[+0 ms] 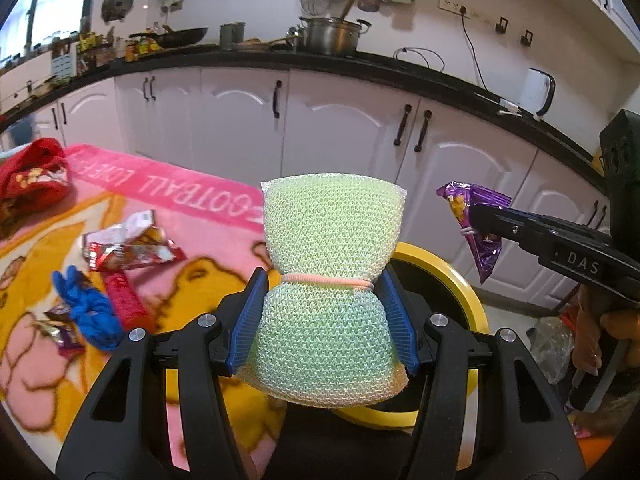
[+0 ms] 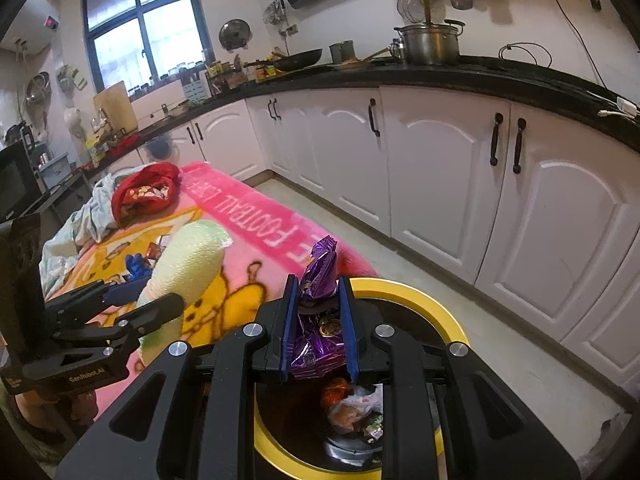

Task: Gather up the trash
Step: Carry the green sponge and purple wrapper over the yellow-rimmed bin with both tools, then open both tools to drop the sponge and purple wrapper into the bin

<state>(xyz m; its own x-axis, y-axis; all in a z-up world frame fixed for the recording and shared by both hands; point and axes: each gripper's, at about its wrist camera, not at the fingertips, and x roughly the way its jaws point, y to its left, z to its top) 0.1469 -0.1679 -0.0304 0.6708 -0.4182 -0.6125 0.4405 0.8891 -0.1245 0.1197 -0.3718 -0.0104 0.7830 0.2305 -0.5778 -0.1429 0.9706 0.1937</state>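
grippers (image 1: 324, 300) clamp sponge (image 1: 332, 240), wrapper (image 2: 318, 320)

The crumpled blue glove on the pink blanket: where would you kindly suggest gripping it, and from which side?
Grip the crumpled blue glove at its bunched lower body, coming from above, jaws across its narrow width. The upper fingers look thin and floppy, and a red tube lies close on its right.

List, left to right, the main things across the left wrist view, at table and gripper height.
Blue glove → red tube → red-and-silver wrappers → green mesh sponge held by the left gripper → purple wrapper held by the right gripper.
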